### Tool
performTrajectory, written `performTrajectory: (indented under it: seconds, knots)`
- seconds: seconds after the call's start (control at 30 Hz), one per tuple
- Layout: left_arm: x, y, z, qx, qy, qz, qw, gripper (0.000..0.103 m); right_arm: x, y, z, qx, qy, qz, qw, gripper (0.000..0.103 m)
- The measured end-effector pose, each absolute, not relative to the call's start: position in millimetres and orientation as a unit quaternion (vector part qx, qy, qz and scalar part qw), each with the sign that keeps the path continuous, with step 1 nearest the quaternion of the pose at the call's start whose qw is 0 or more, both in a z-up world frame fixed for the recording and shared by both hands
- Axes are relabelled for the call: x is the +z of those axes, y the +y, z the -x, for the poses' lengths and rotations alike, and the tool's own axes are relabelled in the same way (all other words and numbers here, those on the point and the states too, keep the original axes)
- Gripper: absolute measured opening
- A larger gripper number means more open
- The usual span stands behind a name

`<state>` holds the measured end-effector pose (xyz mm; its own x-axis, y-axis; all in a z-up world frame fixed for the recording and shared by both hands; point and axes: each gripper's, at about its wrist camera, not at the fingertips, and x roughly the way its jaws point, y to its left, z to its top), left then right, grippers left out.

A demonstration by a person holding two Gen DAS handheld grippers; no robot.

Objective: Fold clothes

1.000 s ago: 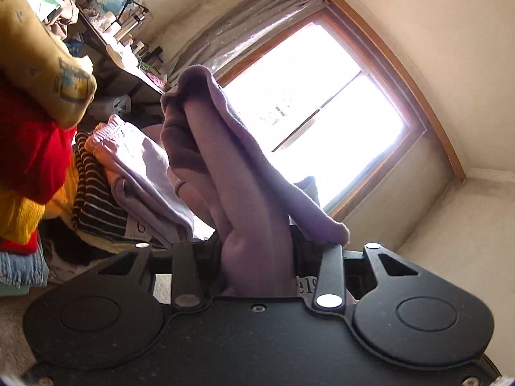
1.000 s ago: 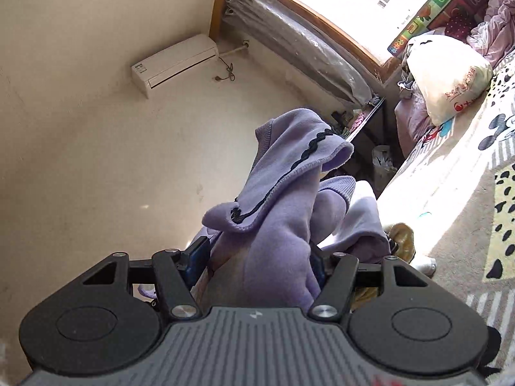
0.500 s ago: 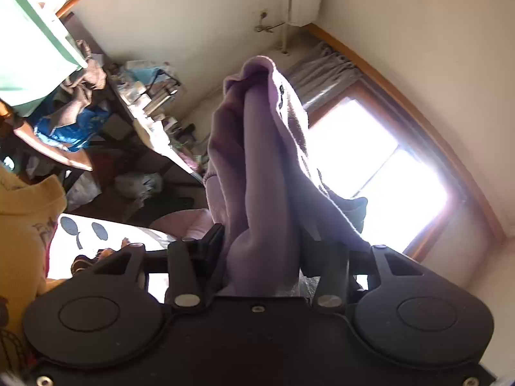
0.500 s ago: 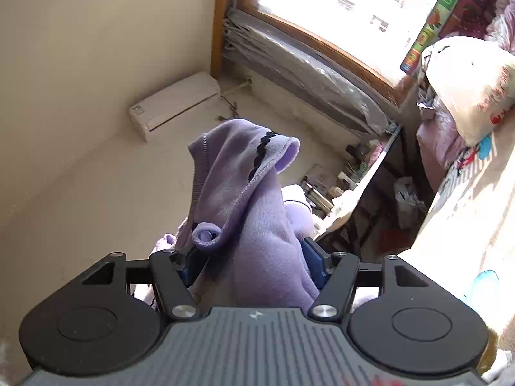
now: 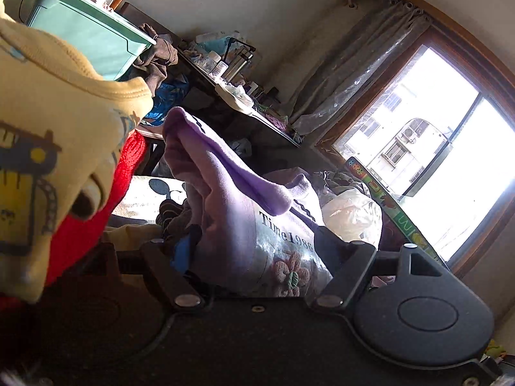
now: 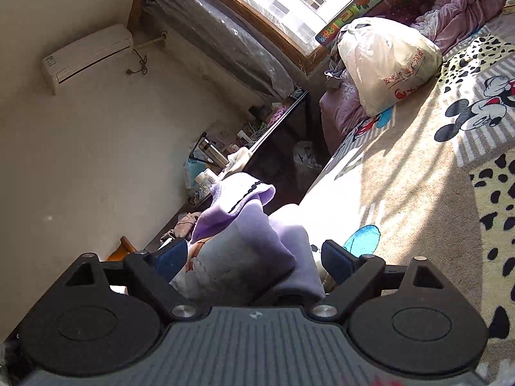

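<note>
Bedding [image 6: 418, 173] with a cartoon-mouse print stretches sunlit ahead of my right gripper [image 6: 254, 257], bare of folded clothes in the part I can see. A lilac garment [image 5: 231, 218] hangs bunched between both tools, off the bed, its printed front showing at my left gripper [image 5: 257, 251]. Both pairs of jaws stand wide apart with cloth filling the gap; whether they pinch it I cannot tell. I judge folding barely begun: it needs spreading flat first.
</note>
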<state>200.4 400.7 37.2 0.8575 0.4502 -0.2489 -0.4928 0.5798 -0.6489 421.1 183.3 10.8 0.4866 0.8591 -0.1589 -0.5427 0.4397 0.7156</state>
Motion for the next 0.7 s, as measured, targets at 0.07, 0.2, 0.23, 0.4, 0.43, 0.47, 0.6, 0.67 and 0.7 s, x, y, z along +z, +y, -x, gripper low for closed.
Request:
performTrajectory:
  seconds: [0.07, 0.2, 0.23, 0.4, 0.43, 0.47, 0.6, 0.67, 0.7]
  knots:
    - [40, 375, -186, 0.255, 0.039, 0.360, 0.896, 0.077, 13, 159, -399, 0.437, 0.264, -0.280, 0.813, 0.095]
    - [34, 324, -152, 0.236, 0.080, 0.335, 0.909, 0.085, 10, 91, -335, 0.421, 0.287, -0.240, 0.827, 0.100]
    - [30, 311, -142, 0.226, 0.087, 0.334, 0.911, 0.086, 8, 75, -320, 0.414, 0.294, -0.230, 0.830, 0.100]
    - [-4, 235, -96, 0.152, 0.165, 0.286, 0.932, 0.088, 0, -6, -240, 0.358, 0.329, -0.195, 0.852, 0.103]
    - [-12, 222, -89, 0.139, 0.184, 0.274, 0.934, 0.088, 0, -21, -226, 0.344, 0.333, -0.190, 0.857, 0.103]
    - [-19, 209, -81, 0.126, 0.202, 0.264, 0.935, 0.088, -3, -41, -208, 0.324, 0.338, -0.183, 0.864, 0.103]
    - [-39, 160, -58, 0.069, 0.259, 0.244, 0.932, 0.097, 0, -99, -161, 0.243, 0.357, -0.160, 0.888, 0.103]
    - [-38, 139, -49, 0.041, 0.268, 0.239, 0.932, 0.097, 5, -119, -140, 0.211, 0.363, -0.143, 0.896, 0.103]
    - [-36, 128, -46, 0.025, 0.271, 0.233, 0.934, 0.099, 8, -129, -131, 0.195, 0.367, -0.133, 0.900, 0.103]
